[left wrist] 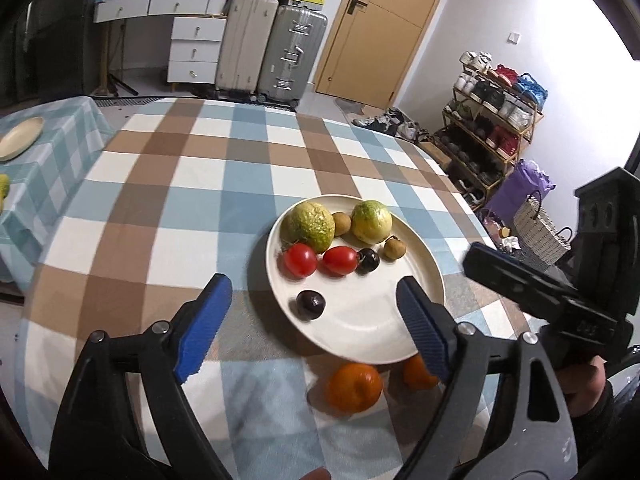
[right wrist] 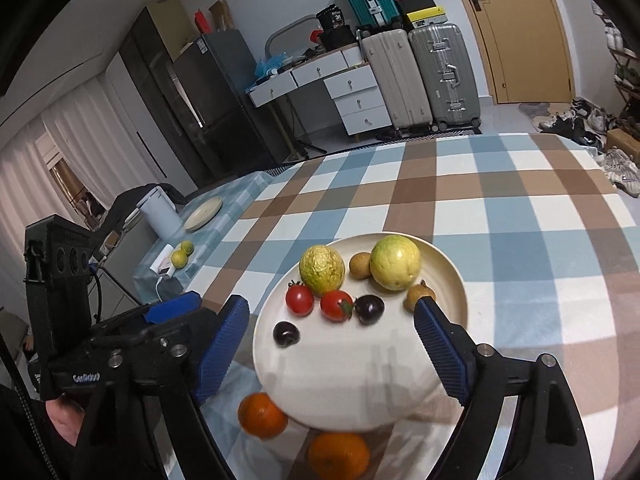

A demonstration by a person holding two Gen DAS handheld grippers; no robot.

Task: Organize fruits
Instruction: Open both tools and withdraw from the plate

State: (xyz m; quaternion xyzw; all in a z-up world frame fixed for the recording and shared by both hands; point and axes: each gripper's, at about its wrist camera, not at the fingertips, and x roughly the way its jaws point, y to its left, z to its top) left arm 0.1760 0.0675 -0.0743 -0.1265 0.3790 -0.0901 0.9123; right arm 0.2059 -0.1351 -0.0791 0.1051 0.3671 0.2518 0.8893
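A cream plate (left wrist: 360, 320) (right wrist: 360, 368) on the checked tablecloth holds two yellow-green fruits (left wrist: 308, 226), two red tomatoes (left wrist: 300, 260), two dark plums (left wrist: 310, 305) and a few small brown fruits (left wrist: 394, 249). Two oranges (left wrist: 354, 387) (right wrist: 262, 415) lie on the cloth against the plate's near rim. My left gripper (left wrist: 311, 282) is open above the plate's near half, with nothing between its blue pads. My right gripper (right wrist: 331, 303) is also open over the plate and holds nothing. Each gripper's body shows at the edge of the other's view.
A lower side table with a teal checked cloth stands to the left, carrying a beige plate (right wrist: 204, 213), two yellow-green fruits (right wrist: 180, 258) and a white appliance (right wrist: 160, 212). Suitcases (left wrist: 272, 48), drawers and a shoe rack (left wrist: 492, 120) line the room beyond the table.
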